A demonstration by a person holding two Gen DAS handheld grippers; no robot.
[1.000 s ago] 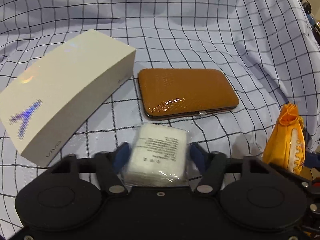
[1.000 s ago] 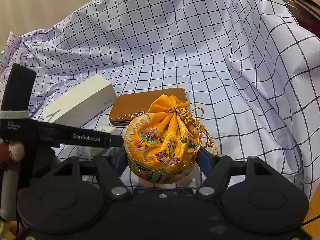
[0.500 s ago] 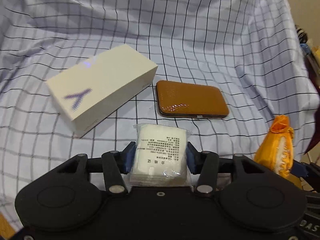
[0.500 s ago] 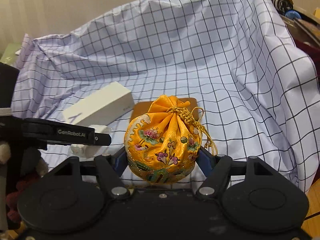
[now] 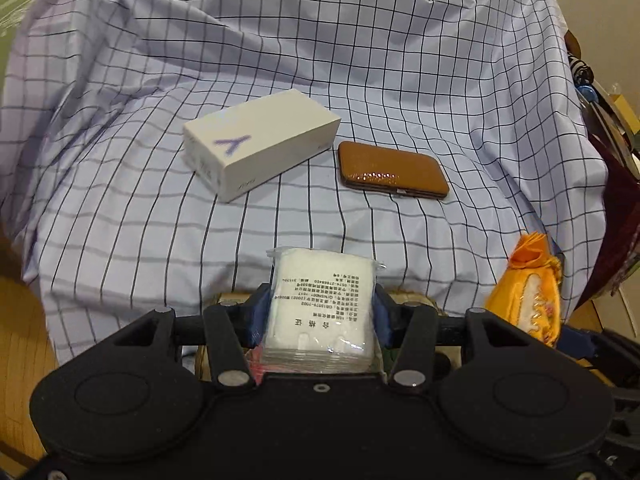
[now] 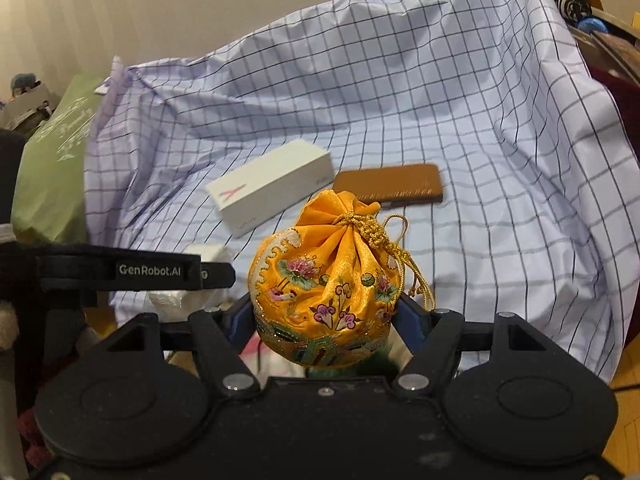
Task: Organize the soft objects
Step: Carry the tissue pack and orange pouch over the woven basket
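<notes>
Checked cloth is draping the surface ahead of your tongs. Your left tongs are squeezing the soft, slippery-wrapped gauze pack by its sides; your right tongs are pinching the silky, squashy pouch around its belly.

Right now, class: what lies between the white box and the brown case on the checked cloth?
Nothing: between the white box and the brown case only a narrow strip of bare checked cloth shows; they lie apart. The left wrist view shows it best.
</notes>
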